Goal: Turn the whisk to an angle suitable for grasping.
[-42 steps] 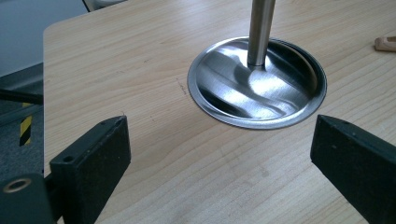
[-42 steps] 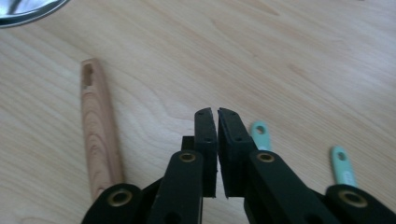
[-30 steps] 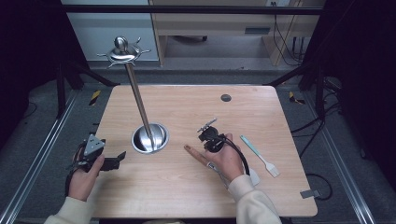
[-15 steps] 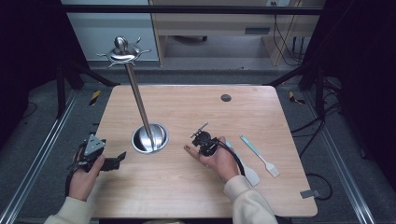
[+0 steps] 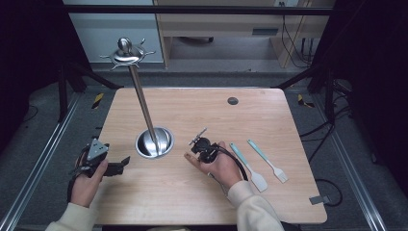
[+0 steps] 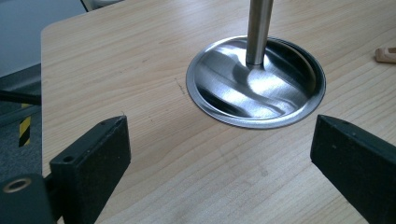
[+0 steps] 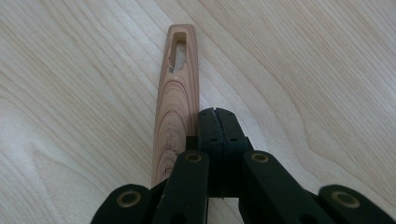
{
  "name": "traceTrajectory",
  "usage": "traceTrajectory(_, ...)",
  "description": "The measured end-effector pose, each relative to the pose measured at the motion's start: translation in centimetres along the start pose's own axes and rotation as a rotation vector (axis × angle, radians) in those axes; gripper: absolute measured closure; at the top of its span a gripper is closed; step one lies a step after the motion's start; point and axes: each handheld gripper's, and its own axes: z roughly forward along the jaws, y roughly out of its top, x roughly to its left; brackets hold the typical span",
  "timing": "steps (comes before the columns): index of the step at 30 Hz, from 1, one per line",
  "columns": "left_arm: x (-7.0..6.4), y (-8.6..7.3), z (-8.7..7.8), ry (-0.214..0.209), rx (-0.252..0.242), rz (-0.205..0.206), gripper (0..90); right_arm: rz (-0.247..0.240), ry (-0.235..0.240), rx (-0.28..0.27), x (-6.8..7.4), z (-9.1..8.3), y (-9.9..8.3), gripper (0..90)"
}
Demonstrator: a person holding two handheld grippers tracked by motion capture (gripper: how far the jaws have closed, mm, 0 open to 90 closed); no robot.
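The metal stand (image 5: 153, 139) rises tall mid-table (image 5: 192, 202); bare wood lies left of it and behind, two spatulas (image 5: 262, 163) well right.

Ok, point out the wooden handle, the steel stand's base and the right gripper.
wooden handle (image 7: 176, 100), right gripper view, mid-length of its grained face.
steel stand's base (image 6: 275, 100), left gripper view, bare dished metal.
right gripper (image 7: 218, 116), right gripper view, closed tips.

stand (image 5: 153, 143) centre-left on table (image 5: 192, 202), spatulas (image 5: 263, 161) right

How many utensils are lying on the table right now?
3. Two pale spatulas lie side by side right of the right hand; a wooden handle lies beside the right claw. More may be hidden.
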Motion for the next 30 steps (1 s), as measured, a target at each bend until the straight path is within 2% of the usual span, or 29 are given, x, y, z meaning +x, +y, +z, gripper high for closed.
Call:
traceTrajectory(7,0.0,0.0,0.0,-0.002,0.001,-0.002,4.7,-0.032,0.032,-0.002,0.9,0.1,0.4,90.0)
traceTrajectory(11,0.0,0.0,0.0,-0.001,0.002,-0.002,4.7,-0.033,0.025,-0.009,1.1,-0.2,0.5,90.0)
traceTrajectory(16,0.0,0.0,0.1,-0.002,0.004,0.0,4.7,-0.043,0.019,-0.016,1.4,-1.5,0.2,87.8)
traceTrajectory(19,-0.1,0.0,0.0,-0.003,0.004,0.0,4.7,-0.043,0.022,-0.007,1.7,-2.2,-0.1,83.2)
traceTrajectory(20,-0.1,0.0,0.0,-0.003,0.004,0.001,4.7,-0.045,0.025,0.002,1.9,-2.4,-0.2,77.7)
traceTrajectory(22,-0.1,0.0,0.1,-0.001,0.005,0.0,4.7,-0.045,0.028,0.008,2.0,-2.5,-0.3,74.8)
traceTrajectory(23,-0.1,0.0,0.1,-0.001,0.006,0.0,4.7,-0.044,0.024,0.021,2.3,-2.6,-0.3,69.1)
traceTrajectory(24,-0.1,0.0,0.1,-0.001,0.006,0.0,4.7,-0.044,0.024,0.021,2.3,-2.6,-0.3,69.1)
traceTrajectory(25,0.0,0.0,0.0,-0.001,0.006,0.0,4.7,-0.047,0.026,0.036,2.3,-2.5,-0.2,64.7)
traceTrajectory(30,0.0,0.0,0.0,-0.001,0.006,-0.001,4.7,-0.035,0.036,0.087,2.4,-1.9,-0.1,59.8)
